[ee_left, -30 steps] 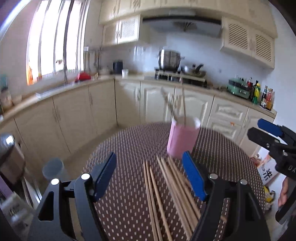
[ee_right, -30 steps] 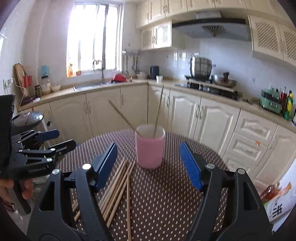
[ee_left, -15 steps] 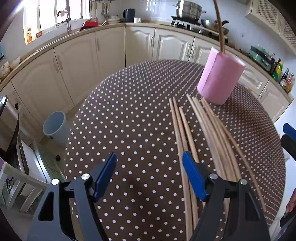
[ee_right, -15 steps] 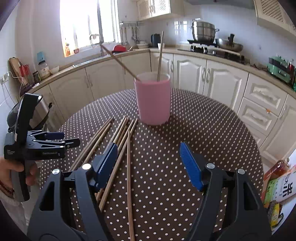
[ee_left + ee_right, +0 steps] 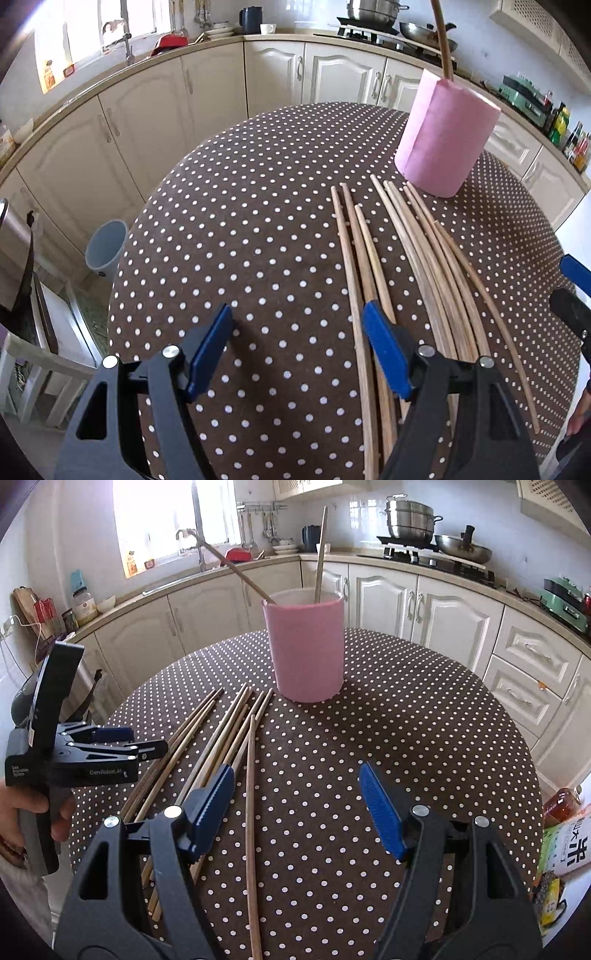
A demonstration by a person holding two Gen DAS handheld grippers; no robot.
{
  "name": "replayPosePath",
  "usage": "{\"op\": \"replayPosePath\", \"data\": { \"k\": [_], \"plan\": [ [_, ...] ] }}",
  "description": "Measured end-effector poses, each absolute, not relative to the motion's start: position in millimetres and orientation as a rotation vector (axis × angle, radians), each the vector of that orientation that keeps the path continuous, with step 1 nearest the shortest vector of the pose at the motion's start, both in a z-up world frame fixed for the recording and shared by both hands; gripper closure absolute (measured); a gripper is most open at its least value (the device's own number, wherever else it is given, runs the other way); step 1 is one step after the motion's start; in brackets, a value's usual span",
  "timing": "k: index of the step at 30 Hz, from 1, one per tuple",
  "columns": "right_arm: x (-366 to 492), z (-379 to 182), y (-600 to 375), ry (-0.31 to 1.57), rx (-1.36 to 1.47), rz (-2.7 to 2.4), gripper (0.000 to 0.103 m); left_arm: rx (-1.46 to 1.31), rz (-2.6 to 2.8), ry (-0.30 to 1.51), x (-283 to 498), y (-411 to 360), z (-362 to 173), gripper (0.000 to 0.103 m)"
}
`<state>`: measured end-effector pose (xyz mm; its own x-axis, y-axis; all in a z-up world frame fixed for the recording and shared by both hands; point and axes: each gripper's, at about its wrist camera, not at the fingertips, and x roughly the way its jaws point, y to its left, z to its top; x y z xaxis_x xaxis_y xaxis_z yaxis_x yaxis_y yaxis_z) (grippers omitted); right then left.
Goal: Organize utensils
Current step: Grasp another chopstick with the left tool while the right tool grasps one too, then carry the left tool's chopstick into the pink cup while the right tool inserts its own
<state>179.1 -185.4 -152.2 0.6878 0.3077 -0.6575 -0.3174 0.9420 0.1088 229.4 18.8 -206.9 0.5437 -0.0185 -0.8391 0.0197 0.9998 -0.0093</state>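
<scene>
We hold the left hand-held gripper (image 5: 297,341) tilted steeply down over the near side of the tabletop (image 5: 240,236), its jaws wide apart with nothing between them. Its right finger (image 5: 384,347) hangs just over the leftmost of the loose chopsticks (image 5: 402,258), so the bundle lies right of its centre line. These sticks run lengthwise away from us, their far tips fanning toward the pink cup (image 5: 447,136), which stands upright at the far right with more sticks already in it.

The right hand-held gripper (image 5: 297,805) is also open and empty, pointing down less steeply. In its view the bundle lies to the left, under and beyond its left finger (image 5: 212,801), with a single chopstick (image 5: 251,812) running lengthwise just inside the gap.

We judge both hands about equally near; either needs a short sideways shift to straddle a stick across its long axis.
</scene>
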Motion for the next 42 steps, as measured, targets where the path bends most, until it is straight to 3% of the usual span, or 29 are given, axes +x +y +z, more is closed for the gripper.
{"op": "replayPosePath", "data": {
  "k": [9,12,14,20,22,25,32,42],
  "plan": [
    [200.6,-167.5,-163.3,0.852,-0.082,0.408,0.035,0.06,-0.019,1.011,247.6,13.4,-207.7,0.031],
    [209.5,-174.1,-153.5,0.899,-0.105,0.443,0.058,0.067,-0.023,1.015,258.3,12.1,-206.7,0.031],
    [217.5,-179.2,-146.0,0.943,-0.123,0.462,0.068,0.069,-0.029,1.013,263.9,11.6,-207.2,0.033],
    [234.8,-183.3,-132.0,1.01,-0.179,0.475,0.076,0.064,-0.062,1.02,280.8,3.0,-203.8,0.059],
    [240.4,-183.7,-130.0,1.015,-0.177,0.488,0.086,0.053,-0.075,1.019,283.5,-2.2,-202.3,0.079],
    [252.3,-183.7,-131.9,1.027,-0.156,0.497,0.094,0.023,-0.092,1.025,288.4,-5.6,-201.2,0.096],
    [258.3,-173.4,-154.5,1.041,0.002,0.552,0.097,-0.092,-0.144,1.04,293.9,3.9,-196.3,0.098],
    [230.5,-113.8,-184.8,0.889,0.126,0.618,0.097,-0.097,-0.213,0.881,252.8,-0.9,-133.2,0.098]
  ]
}}
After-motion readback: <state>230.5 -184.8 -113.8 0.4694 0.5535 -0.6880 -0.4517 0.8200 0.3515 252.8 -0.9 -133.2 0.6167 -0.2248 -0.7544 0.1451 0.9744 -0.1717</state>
